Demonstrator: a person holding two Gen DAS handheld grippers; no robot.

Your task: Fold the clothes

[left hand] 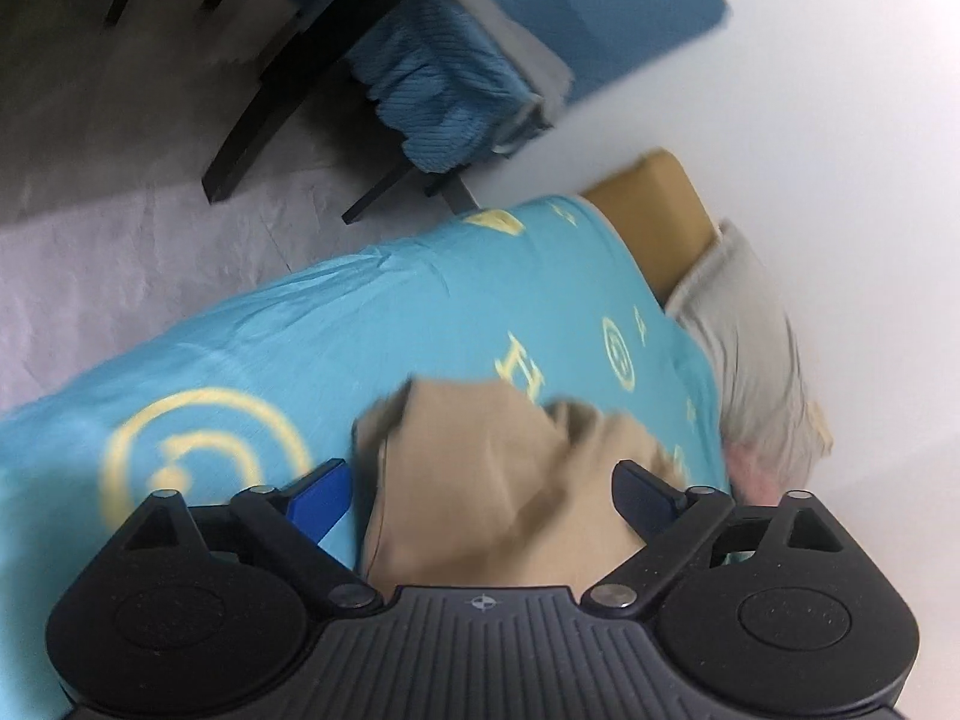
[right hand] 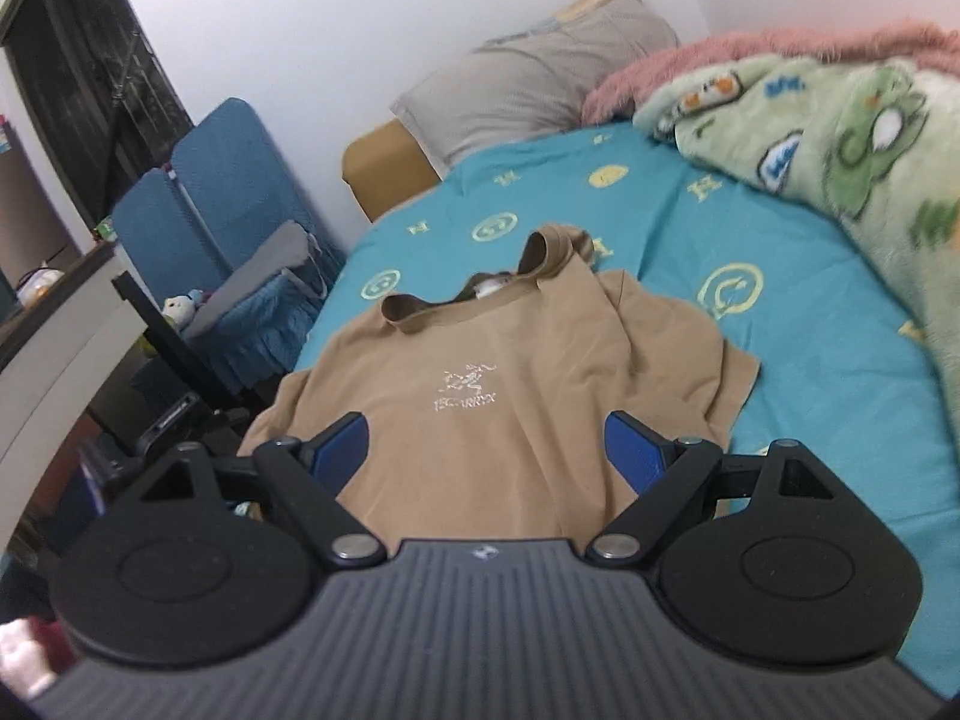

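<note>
grippers: my right gripper (right hand: 486, 450) and left gripper (left hand: 480, 498) both stood wide apart, holding nothing | shirt: tan T-shirt (right hand: 498, 372) lay logo-up, collar toward frame top, sleeve rumpled at right, on the blue bedsheet (right hand: 810, 324) | judged: pinch fabric edges only, smooth creases before folding.

Left wrist view motion-blurred; tan shirt (left hand: 492, 480) lower part hidden behind claw body; bedsheet (left hand: 240, 330) cropped.

Even soft indoor light, left wrist view motion-blurred, right wrist view sharper, fisheye bending at edges
</note>
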